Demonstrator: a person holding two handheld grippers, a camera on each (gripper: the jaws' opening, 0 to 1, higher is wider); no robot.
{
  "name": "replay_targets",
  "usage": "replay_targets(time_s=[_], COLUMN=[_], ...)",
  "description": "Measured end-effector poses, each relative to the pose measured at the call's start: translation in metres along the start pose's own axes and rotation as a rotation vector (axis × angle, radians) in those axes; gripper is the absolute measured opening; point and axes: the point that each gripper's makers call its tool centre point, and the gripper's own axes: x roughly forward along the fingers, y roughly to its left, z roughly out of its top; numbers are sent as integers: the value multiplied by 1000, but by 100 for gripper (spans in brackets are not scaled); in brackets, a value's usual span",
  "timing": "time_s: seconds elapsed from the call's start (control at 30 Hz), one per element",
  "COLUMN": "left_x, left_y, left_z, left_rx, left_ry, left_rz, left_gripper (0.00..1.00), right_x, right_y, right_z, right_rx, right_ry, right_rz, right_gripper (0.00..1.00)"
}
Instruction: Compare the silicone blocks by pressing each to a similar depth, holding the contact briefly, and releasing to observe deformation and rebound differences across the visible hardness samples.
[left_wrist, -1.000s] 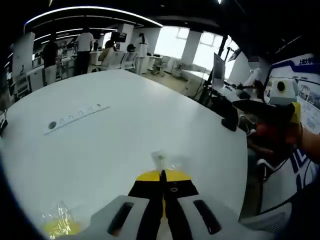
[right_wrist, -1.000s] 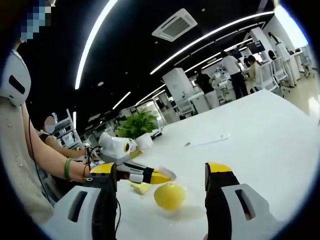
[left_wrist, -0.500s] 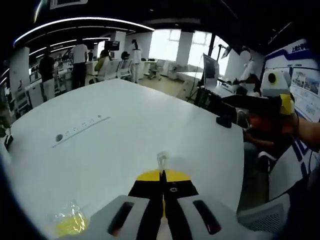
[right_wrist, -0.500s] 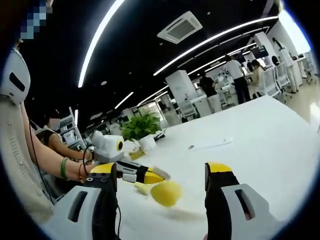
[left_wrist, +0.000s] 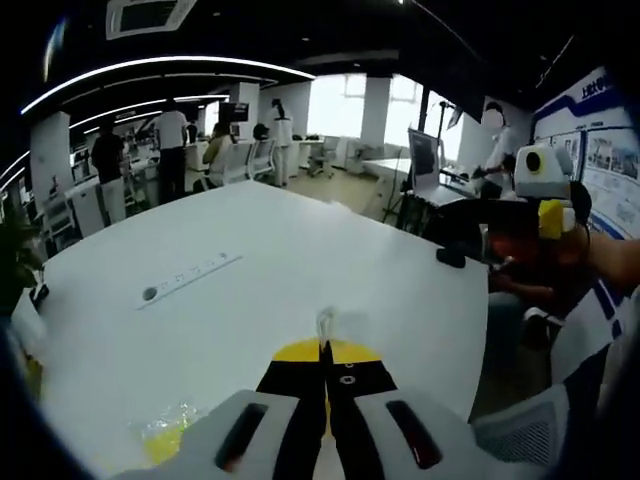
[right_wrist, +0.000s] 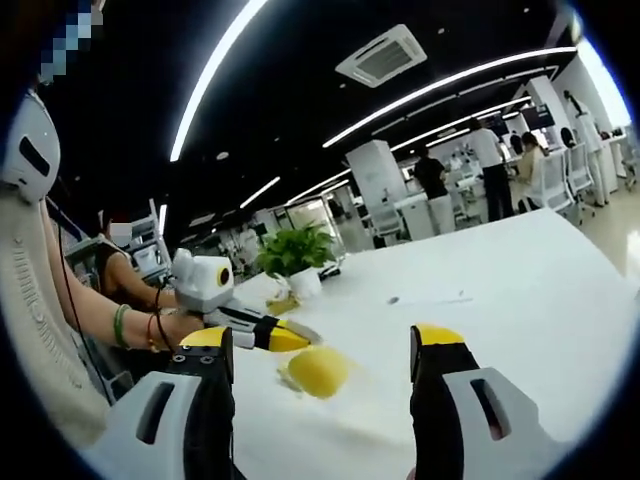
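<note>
Yellow rounded silicone block (right_wrist: 315, 370) sits on white surface (right_wrist: 520, 300), btwn right gripper (right_wrist: 320, 345) jaws, spread wide, not touching. Left gripper (left_wrist: 325, 350) jaws closed, pinching a clear plastic scrap (left_wrist: 325, 322). No press underway; comparison looks mostly still to do.

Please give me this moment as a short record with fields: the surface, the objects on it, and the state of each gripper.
surface: white table
yellow object: rounded yellow block on the table, in clear wrap
other items: strip with small marks; potted plant
left gripper: shut, pinching a bit of clear film
right gripper: open, holding nothing
</note>
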Motion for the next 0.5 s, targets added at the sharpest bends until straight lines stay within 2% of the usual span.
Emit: replay_targets(time_s=[0.37, 0.5], left_x=[-43, -59], left_y=[11, 12], left_z=[30, 40], left_rx=[-34, -28], left_ry=[-60, -81], left_rz=[34, 32], left_gripper=[0, 0], right_x=[12, 20], right_y=[19, 27], right_z=[4, 4], right_rx=[-50, -92], right_ry=[71, 108], right_rz=[49, 76], right_gripper=[69, 74])
